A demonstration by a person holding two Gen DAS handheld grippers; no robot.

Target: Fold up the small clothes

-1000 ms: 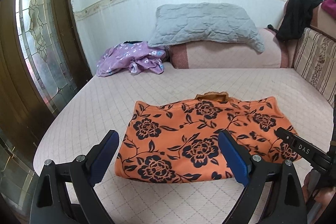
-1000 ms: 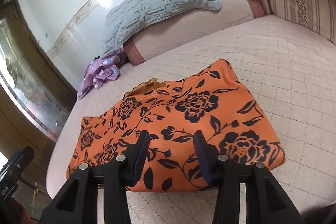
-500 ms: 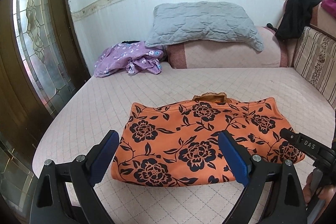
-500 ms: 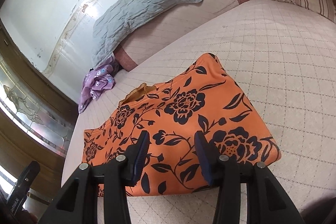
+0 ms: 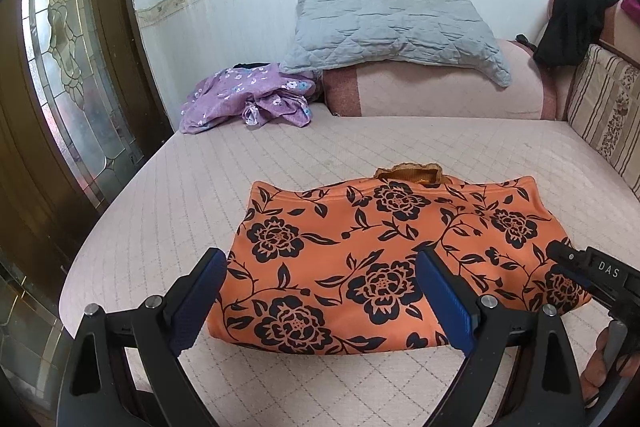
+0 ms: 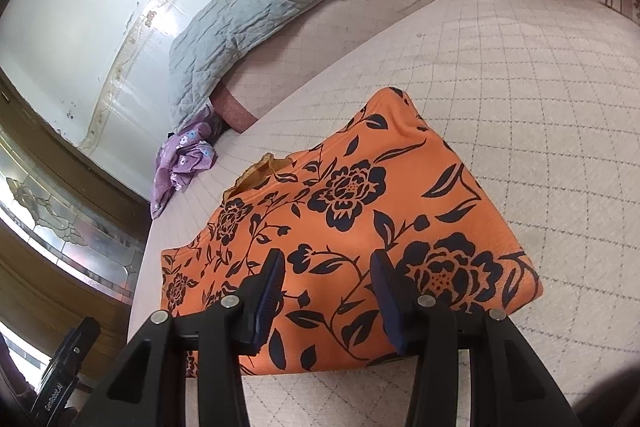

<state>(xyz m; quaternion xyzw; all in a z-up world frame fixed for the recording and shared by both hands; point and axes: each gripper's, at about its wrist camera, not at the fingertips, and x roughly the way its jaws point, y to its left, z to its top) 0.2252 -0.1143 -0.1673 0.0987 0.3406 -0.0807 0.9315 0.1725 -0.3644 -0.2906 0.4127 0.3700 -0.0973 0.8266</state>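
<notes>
A bedroom with a pale wall and patterned border, seen across a quilted pink bed. At far left, a wooden door with leaded glass. Next along, against the wall, a crumpled purple floral garment, touching the end of a pink bolster topped by a grey quilted pillow. Centre foreground, an orange garment with black flowers, folded into a flat oblong on the bed, a darker orange edge poking out at its far side. Left gripper low over the near edge of the orange garment, jaws spread wide, blue pads apart and clamping nothing. To the right, right gripper above the near right part of the same garment, jaws parted about halfway, cloth visible in the gap beyond but not pinched. At far right, a striped floral cushion along the bed's side and a black garment draped above it.
</notes>
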